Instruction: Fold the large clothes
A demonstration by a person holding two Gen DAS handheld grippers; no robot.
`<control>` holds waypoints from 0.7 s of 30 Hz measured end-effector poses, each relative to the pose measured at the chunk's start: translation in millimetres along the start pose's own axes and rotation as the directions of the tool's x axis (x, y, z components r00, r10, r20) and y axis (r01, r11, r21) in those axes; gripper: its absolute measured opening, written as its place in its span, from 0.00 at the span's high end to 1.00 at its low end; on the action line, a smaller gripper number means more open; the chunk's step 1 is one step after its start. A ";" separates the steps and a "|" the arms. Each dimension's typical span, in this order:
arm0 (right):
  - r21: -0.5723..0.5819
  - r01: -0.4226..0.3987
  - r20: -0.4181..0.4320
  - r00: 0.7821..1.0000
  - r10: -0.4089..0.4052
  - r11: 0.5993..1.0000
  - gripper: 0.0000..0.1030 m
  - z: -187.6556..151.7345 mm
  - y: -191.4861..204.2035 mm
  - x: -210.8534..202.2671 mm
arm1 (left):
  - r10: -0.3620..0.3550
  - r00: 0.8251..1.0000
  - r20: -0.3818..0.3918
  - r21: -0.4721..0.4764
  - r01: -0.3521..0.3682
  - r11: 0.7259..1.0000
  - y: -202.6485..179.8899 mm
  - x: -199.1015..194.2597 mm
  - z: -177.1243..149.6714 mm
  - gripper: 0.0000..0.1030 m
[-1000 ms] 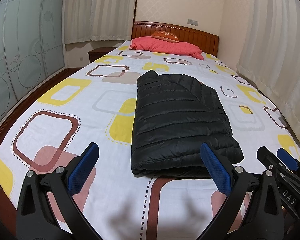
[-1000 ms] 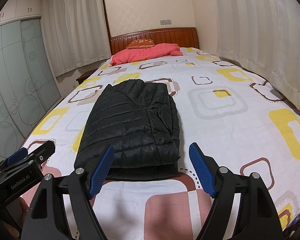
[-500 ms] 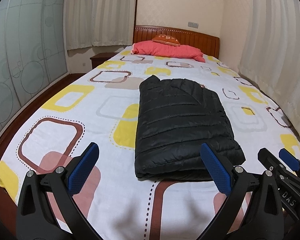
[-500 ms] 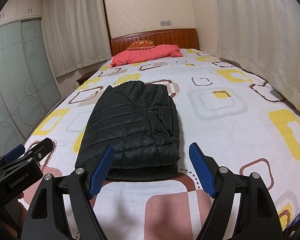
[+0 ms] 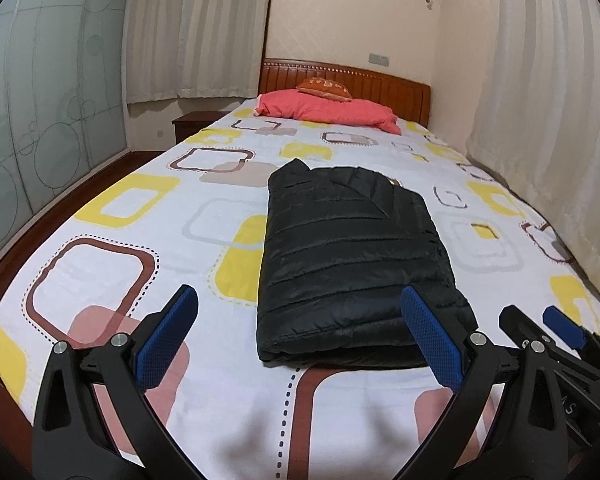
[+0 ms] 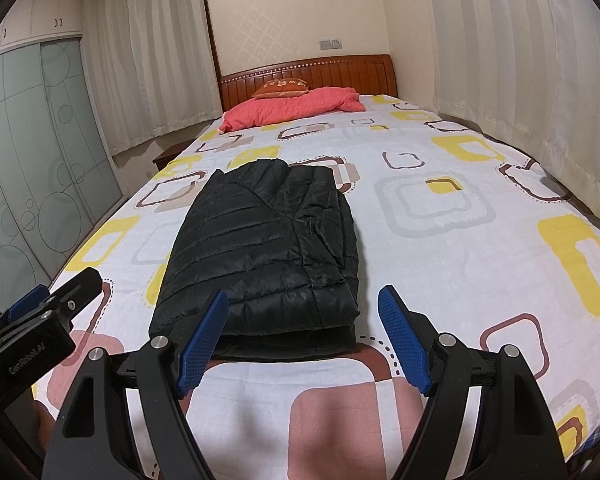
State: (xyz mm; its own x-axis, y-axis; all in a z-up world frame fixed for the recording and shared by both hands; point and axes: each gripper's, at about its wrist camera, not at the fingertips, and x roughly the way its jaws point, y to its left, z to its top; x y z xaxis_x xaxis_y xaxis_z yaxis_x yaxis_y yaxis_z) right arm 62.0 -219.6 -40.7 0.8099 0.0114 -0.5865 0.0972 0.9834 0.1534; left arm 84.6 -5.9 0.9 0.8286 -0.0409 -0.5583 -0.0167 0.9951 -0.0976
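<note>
Both black blue-padded grippers, left gripper [image 5: 298,336] and right gripper [image 6: 303,334], hover wide-jawed and empty, tilted down before the folded black quilted jacket [image 5: 352,256] on the square-patterned bedsheet [image 5: 140,240].

Both the left gripper [image 5: 298,330] and right gripper [image 6: 304,334] have black angular frames, silver screws, textured blue pads and white lettering, perhaps "GenRobot.AI".

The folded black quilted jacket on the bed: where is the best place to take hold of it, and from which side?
Probably the near edge of the folded black quilted jacket, where the stacked layers face both grippers. Come in low from the foot of the patterned bedsheet, one finger under the stack, one on top, so all layers lift together.
</note>
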 end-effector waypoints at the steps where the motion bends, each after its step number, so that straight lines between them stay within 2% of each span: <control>1: 0.000 0.000 0.000 1.000 0.000 1.000 0.26 -0.2 -0.2 -0.5 | 0.011 1.000 0.005 -0.005 -0.011 1.000 0.2 -0.8 -0.9 0.02; 8: 0.008 -0.006 -0.007 1.000 0.006 1.000 0.26 -0.4 -4.5 3.3 | 0.050 0.998 -0.032 0.024 -0.049 0.998 2.3 15.8 -1.5 0.02; 10: 0.016 -0.002 -0.007 1.000 0.002 1.000 0.26 -0.1 -9.2 6.1 | 0.060 0.996 -0.066 0.010 -0.059 0.998 9.7 28.4 -1.7 0.02; 12: 0.037 0.002 -0.013 1.000 -0.001 0.999 0.20 1.2 -19.2 12.7 | 0.059 0.992 -0.108 -0.021 -0.061 0.998 21.8 45.7 -2.7 0.02; 14: 0.059 0.015 -0.021 1.000 -0.014 0.998 0.19 1.9 -33.2 22.4 | 0.075 0.986 -0.151 -0.060 -0.085 0.995 40.0 68.2 -5.5 0.02; 15: 0.064 0.029 -0.033 0.999 -0.027 0.998 0.18 2.3 -40.6 28.6 | 0.093 0.981 -0.168 -0.071 -0.106 0.992 48.8 78.3 -7.1 0.02; 18: 0.074 0.092 -0.077 0.993 -0.087 0.993 0.18 2.8 -73.8 54.8 | 0.180 0.955 -0.237 -0.079 -0.204 0.976 83.1 116.1 -11.9 0.02; 19: 0.081 0.120 -0.096 0.989 -0.112 0.989 0.18 2.1 -88.2 64.9 | 0.217 0.938 -0.271 -0.079 -0.246 0.966 101.5 133.5 -13.7 0.02; 21: 0.105 0.169 -0.126 0.980 -0.155 0.980 0.18 0.7 -122.1 87.0 | 0.270 0.917 -0.292 -0.093 -0.309 0.947 131.5 154.1 -14.6 0.02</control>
State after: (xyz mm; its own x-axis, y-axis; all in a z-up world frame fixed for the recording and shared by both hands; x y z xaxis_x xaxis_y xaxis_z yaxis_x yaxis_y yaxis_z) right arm 121.0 -338.9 -109.9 0.7056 -0.1189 -0.6985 0.2931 0.9465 0.1350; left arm 201.9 117.4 -109.9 0.5921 0.2050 -0.7794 -0.3237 0.9461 0.0029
